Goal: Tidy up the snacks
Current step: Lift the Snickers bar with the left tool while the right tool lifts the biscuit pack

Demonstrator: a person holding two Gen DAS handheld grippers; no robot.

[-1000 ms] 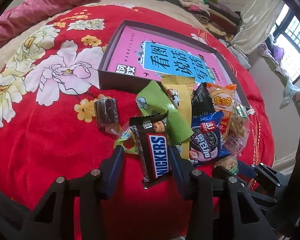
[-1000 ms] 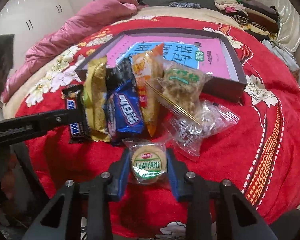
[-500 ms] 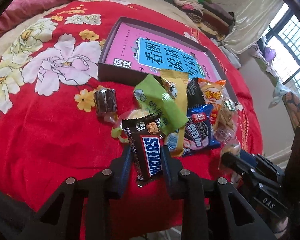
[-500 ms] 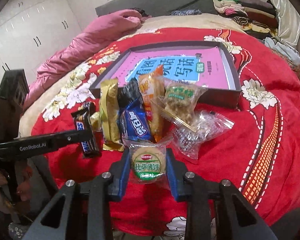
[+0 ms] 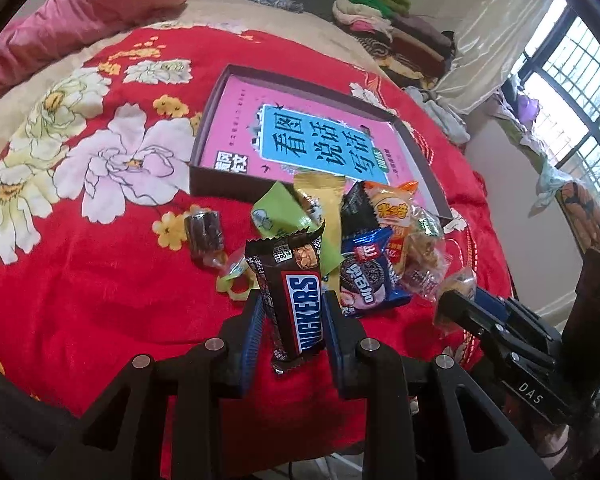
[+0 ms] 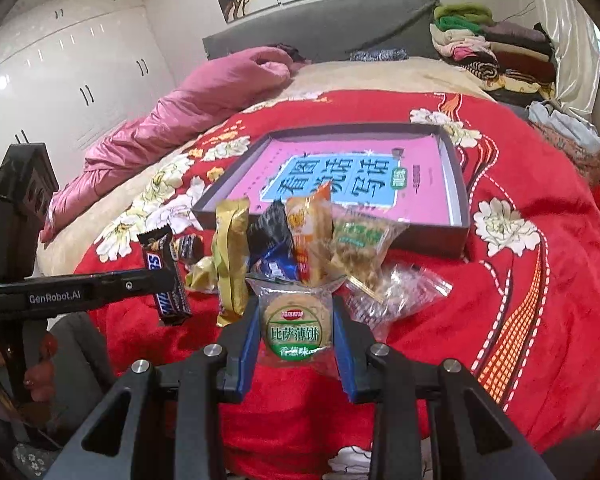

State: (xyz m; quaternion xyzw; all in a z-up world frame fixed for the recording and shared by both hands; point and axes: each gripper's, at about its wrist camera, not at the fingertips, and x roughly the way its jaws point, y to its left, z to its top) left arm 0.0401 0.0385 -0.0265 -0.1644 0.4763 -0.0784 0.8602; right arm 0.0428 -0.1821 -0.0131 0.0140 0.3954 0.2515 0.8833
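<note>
The Snickers bar (image 5: 296,304) sits between the blue pads of my left gripper (image 5: 290,320), clamped along its lower half, its top end sticking up past the fingertips and clear of the bed. In my right gripper (image 6: 296,330) I grip a round biscuit in a clear wrapper with a green label (image 6: 296,328), pinched at both sides by the pads, its upper edge level with the fingertips.

Just beyond both grippers lies the rest of the snack pile on the red floral blanket (image 5: 80,280): a blue Oreo pack (image 5: 364,284) right beside the Snickers bar, a light green packet (image 5: 284,216) behind it, a gold packet (image 6: 232,256), an orange packet (image 6: 308,220) leaning over a black wrapper, a clear bag of flaky pastry with a green label (image 6: 356,240) and another crumpled clear bag (image 6: 400,292) nearest the biscuit. A small dark wrapped sweet (image 5: 204,232) lies a little apart on the left side of the pile, and a yellow-green wrapper (image 5: 236,284) lies just beside my left fingertips.

Behind the pile sits a shallow dark box (image 5: 220,184), with a pink book with a blue title panel (image 5: 320,144) flat inside it. Further back are a pink quilt (image 6: 188,104) and folded clothes (image 6: 492,52) stacked at the bed's head.
</note>
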